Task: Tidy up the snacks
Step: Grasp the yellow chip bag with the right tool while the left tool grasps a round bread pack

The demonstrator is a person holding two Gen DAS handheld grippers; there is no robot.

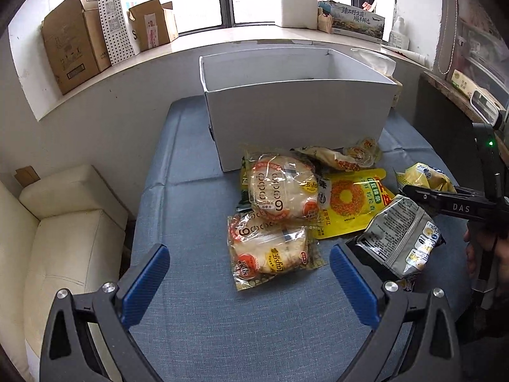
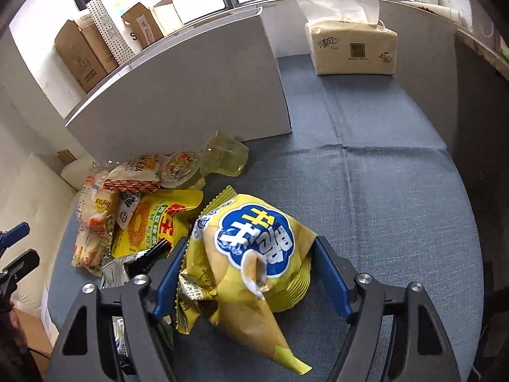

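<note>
A white box [image 1: 296,117] stands open on the blue cloth, also in the right wrist view [image 2: 191,95]. Snack packs lie in a heap before it: two bread packs [image 1: 280,191] [image 1: 267,251], a flat yellow pouch [image 1: 350,203], a silver bag [image 1: 400,235]. My left gripper [image 1: 249,273] is open and empty, just short of the nearer bread pack. My right gripper [image 2: 249,264] is shut on a yellow chip bag with a blue logo [image 2: 251,248]; that bag shows at the right in the left wrist view [image 1: 423,178].
A tissue pack [image 2: 353,47] stands behind the box at the right. Cardboard boxes [image 1: 76,41] line the window sill. A cream sofa [image 1: 63,238] sits left of the table. Jelly cups [image 2: 222,156] lie by the box's front wall.
</note>
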